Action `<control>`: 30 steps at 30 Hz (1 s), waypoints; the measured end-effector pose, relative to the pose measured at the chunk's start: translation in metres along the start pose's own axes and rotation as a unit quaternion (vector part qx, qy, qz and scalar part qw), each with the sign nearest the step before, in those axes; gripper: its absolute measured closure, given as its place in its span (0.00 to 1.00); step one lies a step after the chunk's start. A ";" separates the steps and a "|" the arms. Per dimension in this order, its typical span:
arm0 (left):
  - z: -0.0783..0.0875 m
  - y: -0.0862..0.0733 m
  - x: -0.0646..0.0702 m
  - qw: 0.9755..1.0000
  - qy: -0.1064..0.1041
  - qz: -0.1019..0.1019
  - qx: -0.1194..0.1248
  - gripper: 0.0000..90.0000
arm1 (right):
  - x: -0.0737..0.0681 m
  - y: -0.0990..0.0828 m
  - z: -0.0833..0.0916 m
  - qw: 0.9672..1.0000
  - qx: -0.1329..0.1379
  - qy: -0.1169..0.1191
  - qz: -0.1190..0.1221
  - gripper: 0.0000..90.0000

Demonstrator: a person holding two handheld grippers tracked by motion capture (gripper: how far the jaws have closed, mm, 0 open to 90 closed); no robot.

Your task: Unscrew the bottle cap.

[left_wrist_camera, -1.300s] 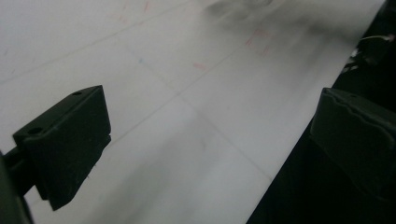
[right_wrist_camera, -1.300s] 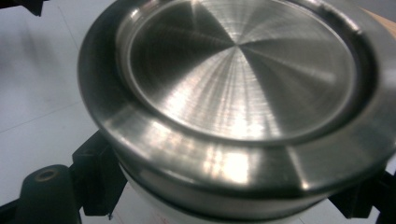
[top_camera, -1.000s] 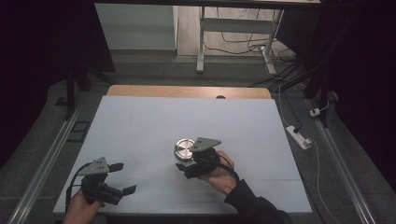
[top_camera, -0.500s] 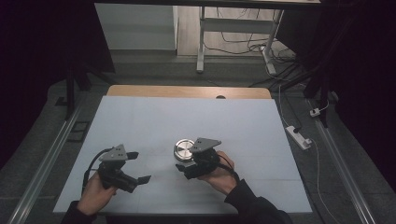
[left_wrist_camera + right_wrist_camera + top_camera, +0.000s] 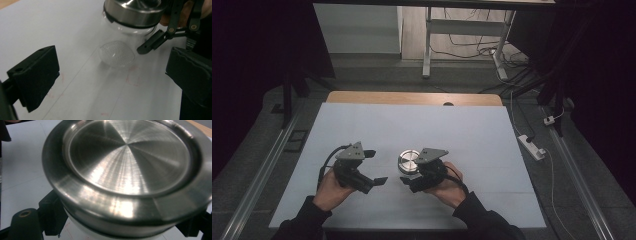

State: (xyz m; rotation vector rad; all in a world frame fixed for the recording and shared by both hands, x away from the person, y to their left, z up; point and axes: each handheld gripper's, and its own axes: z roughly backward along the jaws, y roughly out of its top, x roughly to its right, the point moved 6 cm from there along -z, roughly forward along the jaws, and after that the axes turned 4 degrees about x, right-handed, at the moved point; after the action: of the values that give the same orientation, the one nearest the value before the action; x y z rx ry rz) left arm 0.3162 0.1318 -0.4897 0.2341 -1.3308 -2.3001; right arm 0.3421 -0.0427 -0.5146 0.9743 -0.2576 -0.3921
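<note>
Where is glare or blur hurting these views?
Right gripper view: bright glare streaks across the metal lid, its near rim soft. Left gripper view: the glass jar is ghostly and the lid blurred. High view: dim, dark surroundings, white table evenly lit.

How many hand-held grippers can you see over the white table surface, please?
2. The left hand-held gripper hangs left of the steel-lidded jar, jaws wide apart. The right hand-held gripper sits at the jar's near right, jaws around its glass body.

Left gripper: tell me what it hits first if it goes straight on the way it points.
Probably the glass jar with the steel lid, straight beyond the open left gripper, though depth is unclear.
</note>
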 end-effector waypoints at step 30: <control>-0.048 0.041 0.008 0.992 -0.102 -0.080 -0.002 0.21 | -0.008 -0.002 -0.004 1.000 -0.008 0.017 0.006 0.17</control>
State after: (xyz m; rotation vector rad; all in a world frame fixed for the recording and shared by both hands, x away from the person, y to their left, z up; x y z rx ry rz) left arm 0.3398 0.0740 -0.4791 0.1105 -1.4535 -2.5153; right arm 0.3362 -0.0373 -0.5184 0.9634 -0.2286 -0.3650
